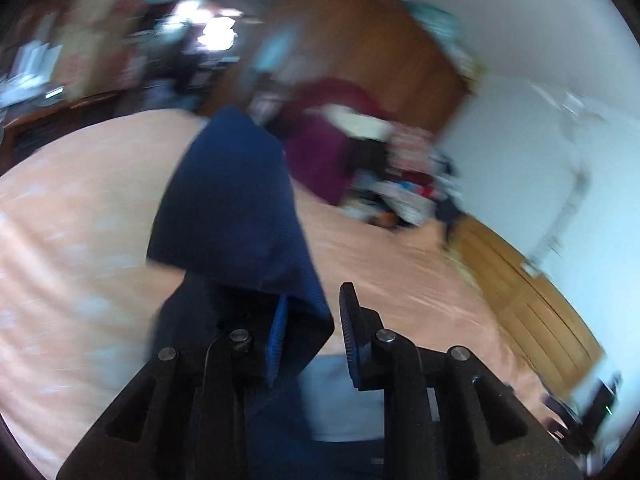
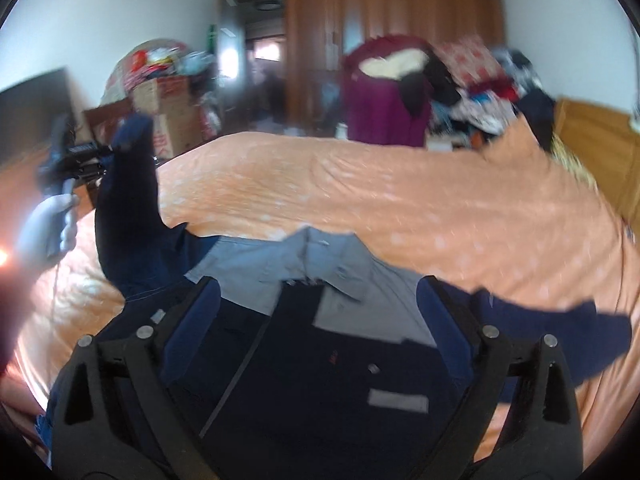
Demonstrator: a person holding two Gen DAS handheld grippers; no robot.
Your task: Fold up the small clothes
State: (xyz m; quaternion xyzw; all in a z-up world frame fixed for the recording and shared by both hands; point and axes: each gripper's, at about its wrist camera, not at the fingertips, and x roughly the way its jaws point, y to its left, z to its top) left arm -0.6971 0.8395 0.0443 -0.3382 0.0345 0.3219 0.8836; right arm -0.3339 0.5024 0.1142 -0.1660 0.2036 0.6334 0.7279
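Note:
A navy shirt [image 2: 304, 360] with a grey yoke and collar [image 2: 308, 256] lies front up on the orange bedsheet [image 2: 360, 184]. My right gripper [image 2: 318, 292] hovers over its chest, open wide, with nothing between the fingers. The shirt's left sleeve [image 2: 128, 200] is lifted off the bed up to my left gripper [image 2: 114, 146], which a gloved hand [image 2: 48, 228] holds. In the left wrist view that sleeve [image 1: 232, 208] drapes like a hood over the left finger [image 1: 278, 332] of my left gripper [image 1: 312, 320], whose fingers stand apart. The other sleeve [image 2: 560, 324] lies flat.
At the bed's far side stand a maroon case [image 2: 384, 112] and a heap of mixed clothes [image 2: 480, 92]. A cardboard box [image 2: 168, 116] sits at the back left, a wooden headboard [image 2: 592, 140] at the right. Both views are motion-blurred.

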